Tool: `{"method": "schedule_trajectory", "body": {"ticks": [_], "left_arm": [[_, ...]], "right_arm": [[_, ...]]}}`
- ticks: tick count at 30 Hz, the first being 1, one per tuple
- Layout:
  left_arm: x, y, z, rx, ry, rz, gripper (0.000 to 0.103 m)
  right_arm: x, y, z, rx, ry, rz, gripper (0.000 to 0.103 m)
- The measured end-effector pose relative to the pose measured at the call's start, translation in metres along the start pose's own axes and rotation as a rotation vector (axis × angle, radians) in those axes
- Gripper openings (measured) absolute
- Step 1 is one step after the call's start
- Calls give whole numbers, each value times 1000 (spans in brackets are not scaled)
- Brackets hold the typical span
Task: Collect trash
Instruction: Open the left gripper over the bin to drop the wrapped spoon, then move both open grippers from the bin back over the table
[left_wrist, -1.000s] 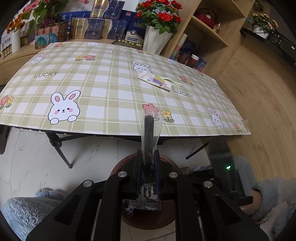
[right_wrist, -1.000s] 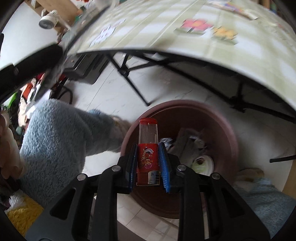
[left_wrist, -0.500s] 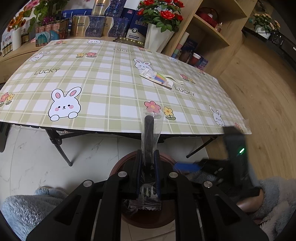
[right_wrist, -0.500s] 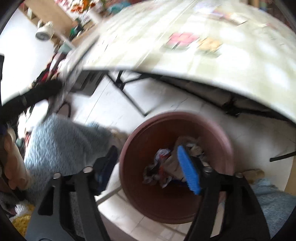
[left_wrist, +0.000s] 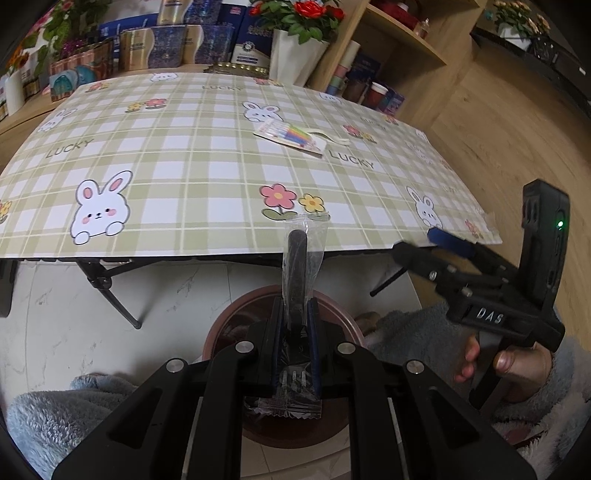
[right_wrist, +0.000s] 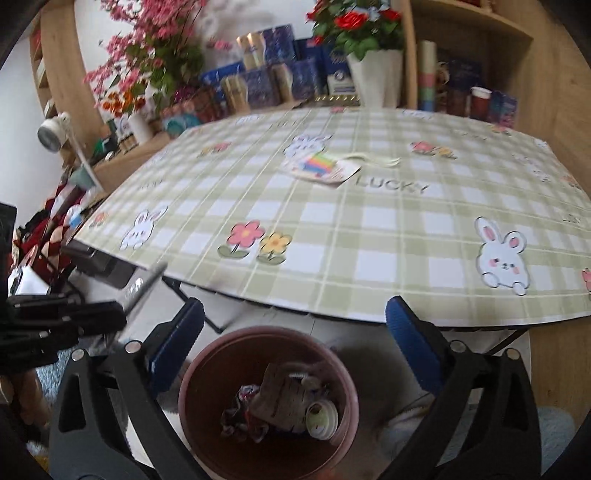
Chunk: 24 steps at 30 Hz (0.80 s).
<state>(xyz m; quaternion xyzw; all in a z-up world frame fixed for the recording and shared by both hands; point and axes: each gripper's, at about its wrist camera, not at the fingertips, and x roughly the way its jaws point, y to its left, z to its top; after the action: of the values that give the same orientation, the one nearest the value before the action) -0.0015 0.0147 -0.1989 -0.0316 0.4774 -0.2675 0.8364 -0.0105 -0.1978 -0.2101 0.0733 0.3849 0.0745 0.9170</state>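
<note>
My left gripper (left_wrist: 294, 328) is shut on a clear plastic wrapper with a black fork inside (left_wrist: 300, 266), held upright above the brown trash bin (left_wrist: 221, 325) on the floor. My right gripper (right_wrist: 293, 325) is open and empty, above the same bin (right_wrist: 199, 369), which holds several crumpled wrappers (right_wrist: 280, 406). It also shows in the left wrist view (left_wrist: 432, 243) at the right, near the table edge. A colourful packet (left_wrist: 290, 134) and a white strip lie on the plaid table; the packet also shows in the right wrist view (right_wrist: 319, 166).
The plaid rabbit tablecloth (left_wrist: 184, 166) covers a folding table with black legs (left_wrist: 107, 291). A white vase of red roses (left_wrist: 295, 55), boxes and wooden shelves (left_wrist: 399, 48) stand behind it. Fluffy blue sleeves (left_wrist: 48, 413) flank the bin.
My right gripper opened and dropped the red packet into the bin, then lifted and tilted up toward the table. My left gripper still holds the wrapped fork over the bin.
</note>
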Motion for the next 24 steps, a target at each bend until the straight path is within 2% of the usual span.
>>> {"method": "schedule_trajectory", "body": {"ticks": [7,13,14,15,16,18,24], "left_arm": [[15,-14,0,39,49,-4,13],[22,-25,7,73,61,-16,13],[22,-27,9,77,58,-22,17],[21,-28,12,81,52,-32,31],[19,-29,13,81,44,-38,51],[13,-30,17,78,6,-42,66],[-4,-25,26,79,-78,33,88]], "right_arm": [[-14,-13,0,12,-80,-47,97],[-20,-22,-1,18,-99,-53,97],[-20,-24,-1,21,-95,-49,97],[-20,-26,-1,25,-90,-49,97],[-20,-26,-2,29,-89,-51,97],[-20,-29,-2,41,-90,-57,97],[-18,-31,-3,72,-85,-37,97]]}}
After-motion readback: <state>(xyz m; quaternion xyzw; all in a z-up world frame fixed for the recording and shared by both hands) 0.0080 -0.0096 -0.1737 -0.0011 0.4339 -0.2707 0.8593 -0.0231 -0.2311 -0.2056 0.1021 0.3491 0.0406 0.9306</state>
